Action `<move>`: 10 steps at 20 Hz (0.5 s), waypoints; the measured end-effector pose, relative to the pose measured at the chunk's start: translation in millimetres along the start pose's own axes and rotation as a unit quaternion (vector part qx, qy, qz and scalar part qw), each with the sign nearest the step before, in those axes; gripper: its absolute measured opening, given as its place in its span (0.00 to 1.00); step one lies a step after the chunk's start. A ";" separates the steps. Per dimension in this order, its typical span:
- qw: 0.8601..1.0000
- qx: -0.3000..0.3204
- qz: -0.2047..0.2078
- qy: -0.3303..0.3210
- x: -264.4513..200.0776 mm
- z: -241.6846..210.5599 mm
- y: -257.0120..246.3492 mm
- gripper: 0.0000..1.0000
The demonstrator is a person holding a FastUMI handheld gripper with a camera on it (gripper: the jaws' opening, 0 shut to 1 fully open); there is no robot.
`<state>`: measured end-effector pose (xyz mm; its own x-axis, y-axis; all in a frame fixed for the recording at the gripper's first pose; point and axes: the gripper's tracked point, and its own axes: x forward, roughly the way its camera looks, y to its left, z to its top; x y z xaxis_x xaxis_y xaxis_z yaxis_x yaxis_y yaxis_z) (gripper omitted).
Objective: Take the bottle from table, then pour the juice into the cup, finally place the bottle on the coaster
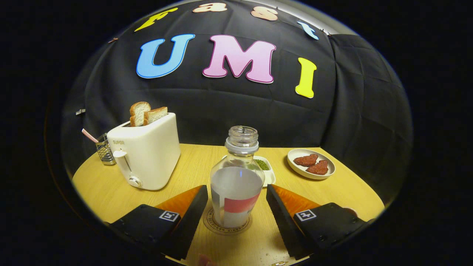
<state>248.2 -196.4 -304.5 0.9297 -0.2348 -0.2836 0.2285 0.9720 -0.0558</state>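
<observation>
The hand-held gripper (236,194) is level, its fingers (196,207) spread wide apart.

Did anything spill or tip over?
Nothing stands out. The bottle stands upright on the coaster, between the open gripper fingers, which don't touch it. No spill shows on the table.

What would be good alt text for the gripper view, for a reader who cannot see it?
An uncapped clear bottle stands on a round coaster between the open gripper, whose fingers do not touch it. Beyond it on the wooden table are a white toaster holding bread, a small dish of green bits and a plate.
</observation>
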 end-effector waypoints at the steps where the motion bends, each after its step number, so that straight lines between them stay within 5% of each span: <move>1: 1.000 -0.002 -0.001 0.000 -7.0 2.4 -0.4 0.97; 10: 0.998 0.036 0.020 -0.043 -114.0 61.1 -18.0 0.97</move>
<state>155.7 -188.0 -212.7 0.9590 -0.1994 -0.2011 0.2082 0.9778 0.0232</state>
